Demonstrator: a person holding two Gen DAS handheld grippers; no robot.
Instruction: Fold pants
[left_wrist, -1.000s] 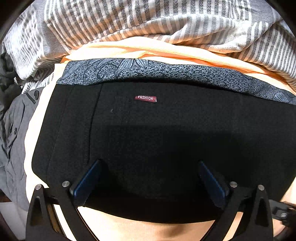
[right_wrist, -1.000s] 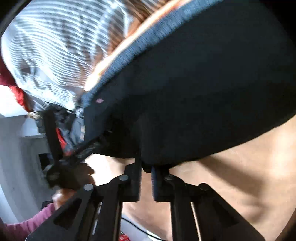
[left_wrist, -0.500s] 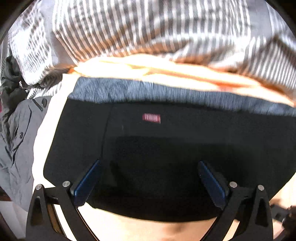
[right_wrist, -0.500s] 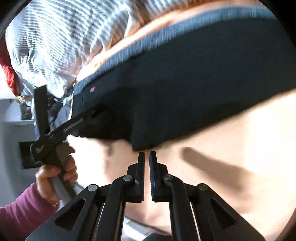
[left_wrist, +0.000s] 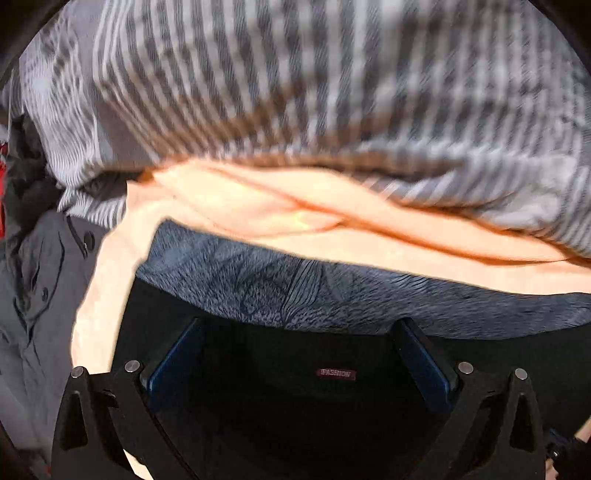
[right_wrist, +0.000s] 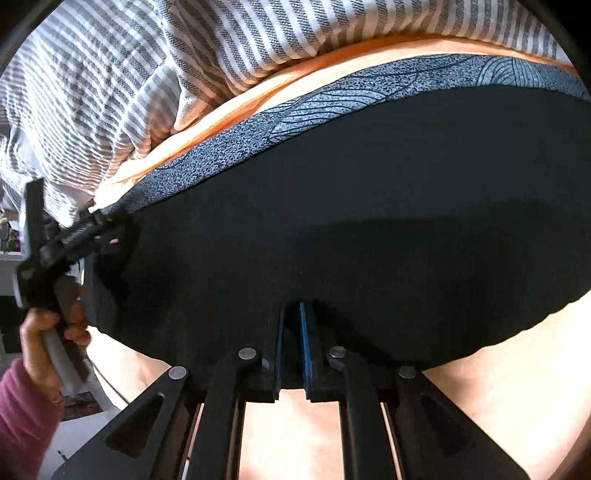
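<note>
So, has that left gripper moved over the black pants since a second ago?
Yes. The left gripper moved toward the grey striped blanket; the red label on the black pants now sits between its jaws.

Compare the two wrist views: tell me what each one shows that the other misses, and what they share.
Only the left wrist view shows the grey buttoned garment at the left edge and the open left gripper above the red FASHION label. Only the right wrist view shows the person's hand, its maroon sleeve, and the shut right gripper. Both show the folded black pants, blue-grey patterned fabric, peach sheet and striped grey-white bedding.
</note>
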